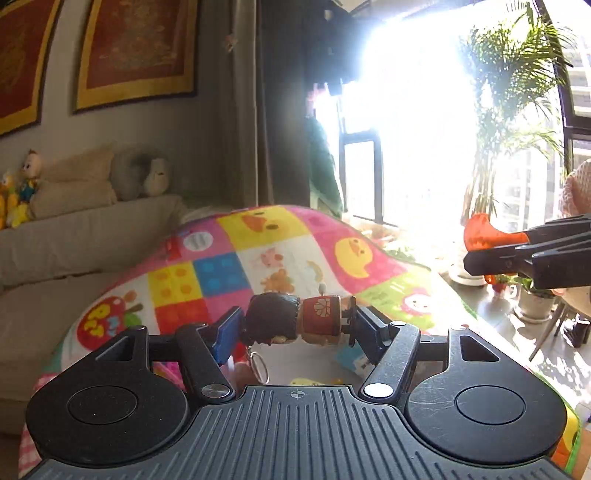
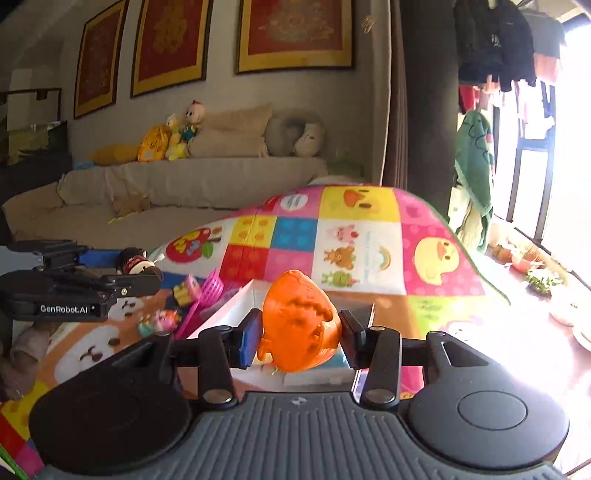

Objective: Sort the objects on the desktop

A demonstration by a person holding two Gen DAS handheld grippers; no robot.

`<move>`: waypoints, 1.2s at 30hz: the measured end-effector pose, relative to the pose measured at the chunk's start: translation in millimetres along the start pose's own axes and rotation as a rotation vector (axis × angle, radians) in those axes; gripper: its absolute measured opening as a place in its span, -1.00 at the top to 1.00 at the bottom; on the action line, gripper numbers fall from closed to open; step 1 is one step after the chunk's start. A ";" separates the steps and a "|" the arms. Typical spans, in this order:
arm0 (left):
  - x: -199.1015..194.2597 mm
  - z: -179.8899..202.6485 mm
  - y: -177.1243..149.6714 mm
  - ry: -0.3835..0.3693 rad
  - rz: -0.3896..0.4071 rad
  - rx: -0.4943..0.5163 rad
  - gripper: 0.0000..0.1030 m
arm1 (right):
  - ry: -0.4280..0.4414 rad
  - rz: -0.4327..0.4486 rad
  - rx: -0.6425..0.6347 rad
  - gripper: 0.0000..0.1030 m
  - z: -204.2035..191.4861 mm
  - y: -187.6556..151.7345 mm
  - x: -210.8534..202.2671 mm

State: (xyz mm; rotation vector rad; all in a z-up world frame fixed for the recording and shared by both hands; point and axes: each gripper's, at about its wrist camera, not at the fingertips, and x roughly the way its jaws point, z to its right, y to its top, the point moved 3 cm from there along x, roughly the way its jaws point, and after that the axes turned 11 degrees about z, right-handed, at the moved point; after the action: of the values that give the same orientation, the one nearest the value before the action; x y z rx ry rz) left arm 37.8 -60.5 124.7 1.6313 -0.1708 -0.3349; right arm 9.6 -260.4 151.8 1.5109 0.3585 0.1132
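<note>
- My left gripper [image 1: 291, 326] is closed on a small doll figurine [image 1: 291, 321] with dark hair and a red body; the figurine lies sideways between my fingers, head toward the blue pad [image 1: 227, 338] and feet toward the black pad.
- A metal key ring [image 1: 259, 367] hangs below the figurine's head.
- My right gripper [image 2: 299, 338] is clamped on an orange toy [image 2: 299, 321], a rounded, cone-like shape squeezed between the blue pad on one side and the black pad on the other.
- Both toys are held in the air above the colourful patchwork play mat [image 2: 369, 236], which rises in a hump ahead of both cameras.
- Below the orange toy sits a white box [image 2: 236, 306]; its rim shows just behind and beneath my right fingers.
- Beside the box, on the mat, lie a pink plastic scoop [image 2: 210, 291] and several small toy figures [image 2: 162, 319], close together.
- In the right wrist view my left gripper appears at the left edge, holding the figurine well apart from the orange toy.
- In the background: a beige sofa [image 2: 184, 184] with plush toys [image 2: 166, 140], framed red pictures [image 2: 295, 33] on the wall, and a bright window with a palm plant [image 1: 509, 110].
</note>
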 end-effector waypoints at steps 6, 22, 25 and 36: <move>50.5 28.5 -38.9 -0.002 -0.106 0.000 -0.42 | -0.035 -0.028 0.077 0.14 18.4 6.4 33.9; -17.1 -23.3 -105.3 0.086 -0.254 -0.044 -0.86 | -0.007 -0.246 0.107 0.00 14.9 -74.0 95.0; -24.2 -40.1 -115.2 0.145 -0.280 -0.054 -0.91 | -0.008 -0.258 0.102 -0.09 15.6 -77.5 90.0; -29.8 -103.4 -133.5 0.388 -0.280 -0.158 -0.94 | 0.091 -0.253 0.071 -0.30 -17.2 -40.2 95.4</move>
State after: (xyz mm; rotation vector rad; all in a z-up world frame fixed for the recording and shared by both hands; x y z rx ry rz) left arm 30.4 58.9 1.7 1.5316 0.3719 -0.2307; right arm 88.4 -218.7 96.5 1.5212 0.6290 -0.0309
